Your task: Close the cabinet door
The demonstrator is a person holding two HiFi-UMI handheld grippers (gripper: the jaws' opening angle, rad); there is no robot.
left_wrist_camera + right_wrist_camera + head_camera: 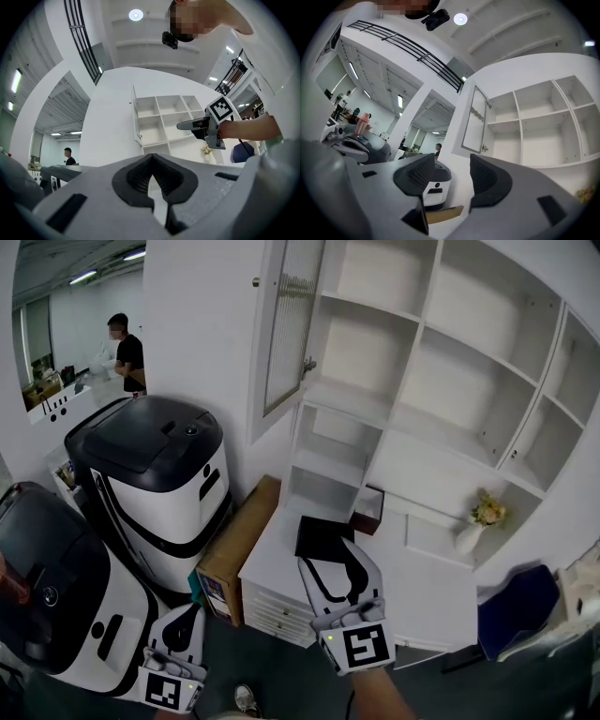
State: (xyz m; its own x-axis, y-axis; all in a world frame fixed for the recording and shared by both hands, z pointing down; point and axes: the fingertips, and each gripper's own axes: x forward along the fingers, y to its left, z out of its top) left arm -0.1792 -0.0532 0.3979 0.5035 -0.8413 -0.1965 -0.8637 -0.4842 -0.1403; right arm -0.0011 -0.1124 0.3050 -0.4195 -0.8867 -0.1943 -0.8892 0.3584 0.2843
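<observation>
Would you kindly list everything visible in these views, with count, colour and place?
White open shelf unit: one, white, on the wall ahead.
Ribbed-glass cabinet door: one, white-framed, swung open at that unit's left edge.
Low white drawer cabinet: one, white, below the shelves.
Flat black item: one, black, on the drawer cabinet's top.
White vase of yellow flowers: one, low shelf, right.
Brown cardboard box: one, brown, left of the drawer cabinet.
Black-topped white machines: two, far left.
Blue object: one, perhaps a seat, lower right.
Person in black shirt: one, distant left.
Left tool: one, white, jaws shut, empty.
Right tool: one, white, jaws open, empty.
</observation>
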